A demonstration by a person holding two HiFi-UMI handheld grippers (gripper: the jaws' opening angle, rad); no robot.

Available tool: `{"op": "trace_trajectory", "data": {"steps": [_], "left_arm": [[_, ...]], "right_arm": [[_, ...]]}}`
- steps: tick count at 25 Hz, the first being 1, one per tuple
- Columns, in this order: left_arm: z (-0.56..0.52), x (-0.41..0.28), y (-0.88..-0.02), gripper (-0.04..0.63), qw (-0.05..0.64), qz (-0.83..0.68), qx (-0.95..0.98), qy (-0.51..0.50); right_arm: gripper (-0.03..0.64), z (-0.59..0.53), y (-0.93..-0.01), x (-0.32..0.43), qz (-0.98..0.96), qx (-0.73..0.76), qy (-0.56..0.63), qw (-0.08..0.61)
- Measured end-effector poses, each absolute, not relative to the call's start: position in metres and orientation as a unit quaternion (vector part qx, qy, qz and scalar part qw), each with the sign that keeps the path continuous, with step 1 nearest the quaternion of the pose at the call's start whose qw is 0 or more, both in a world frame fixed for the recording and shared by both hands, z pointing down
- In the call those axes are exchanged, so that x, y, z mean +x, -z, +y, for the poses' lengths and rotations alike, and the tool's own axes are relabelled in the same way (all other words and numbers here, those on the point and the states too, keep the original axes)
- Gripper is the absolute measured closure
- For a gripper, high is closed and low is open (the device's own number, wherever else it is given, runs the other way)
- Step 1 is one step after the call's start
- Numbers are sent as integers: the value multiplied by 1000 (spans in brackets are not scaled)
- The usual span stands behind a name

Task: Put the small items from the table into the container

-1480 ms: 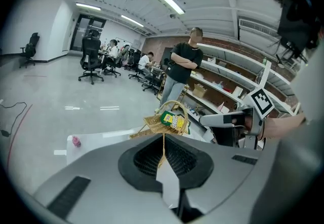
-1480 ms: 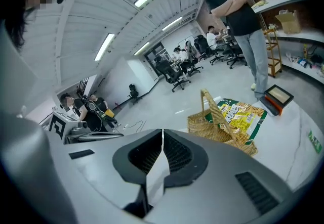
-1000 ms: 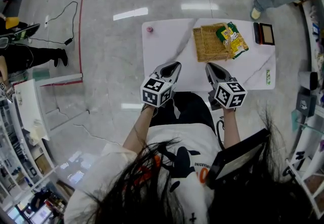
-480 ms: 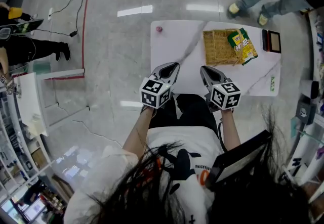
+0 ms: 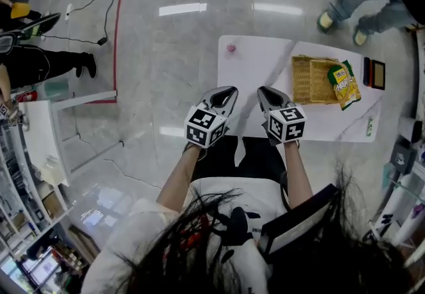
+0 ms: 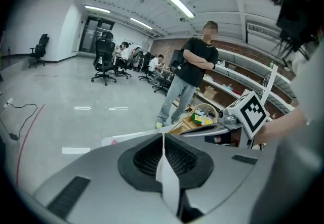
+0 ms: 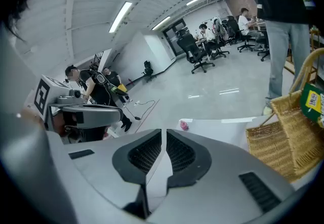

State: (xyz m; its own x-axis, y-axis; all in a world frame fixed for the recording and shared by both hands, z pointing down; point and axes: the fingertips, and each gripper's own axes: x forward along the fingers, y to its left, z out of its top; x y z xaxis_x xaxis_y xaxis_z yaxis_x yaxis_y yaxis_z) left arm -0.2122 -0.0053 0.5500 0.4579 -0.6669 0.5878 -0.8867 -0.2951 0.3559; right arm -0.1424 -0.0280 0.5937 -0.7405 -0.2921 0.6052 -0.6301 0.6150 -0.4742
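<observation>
Approach phase, by the look of it: nothing is picked up yet. The left gripper [image 5: 224, 93] and right gripper [image 5: 267, 93] hang side by side over the near edge of the white desk [image 5: 265, 67]. Both pairs of jaws are pressed together with nothing between them. Each gripper view shows only a thin seam where the pads meet.

The container is the wicker basket [image 5: 302, 80], off to the right of the right gripper. A green-and-yellow snack packet [image 5: 345, 83] lies along its right side. Whether it sits fully inside or across the rim, I cannot tell.

A small pink item [image 5: 231, 48] sits alone at the far left corner of the desk, well apart from the basket. A small green item [image 5: 367, 127] lies near the desk's right near edge. A dark flat case [image 5: 376, 74] rests just beyond the packet. A person [image 5: 325, 19] stands at the far side.

The pose is neat and symmetrical. Both forearms reach forward from the torso and both grippers slant forward and downward. The marker cubes face up toward the head camera.

The next move, I'd judge, means parting one pair of jaws and reaching out. The pink item suits the left gripper and the green one suits the right. Both are small, so the jaws must come down squarely over them.
</observation>
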Motion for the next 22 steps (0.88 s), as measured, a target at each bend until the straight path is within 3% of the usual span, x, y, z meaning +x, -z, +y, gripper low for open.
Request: {"op": "trace_trajectory", "data": {"steps": [6, 12, 22], "left_arm": [[-31, -260, -573, 584, 335, -472, 797, -174], [-45, -293, -599, 584, 345, -441, 807, -189], [-47, -331, -629, 584, 365, -429, 803, -193]], "right_arm": [[584, -68, -644, -202, -854, 277, -339, 280], [503, -102, -700, -250, -840, 277, -335, 324], [469, -139, -783, -292, -811, 283, -290, 423]]}}
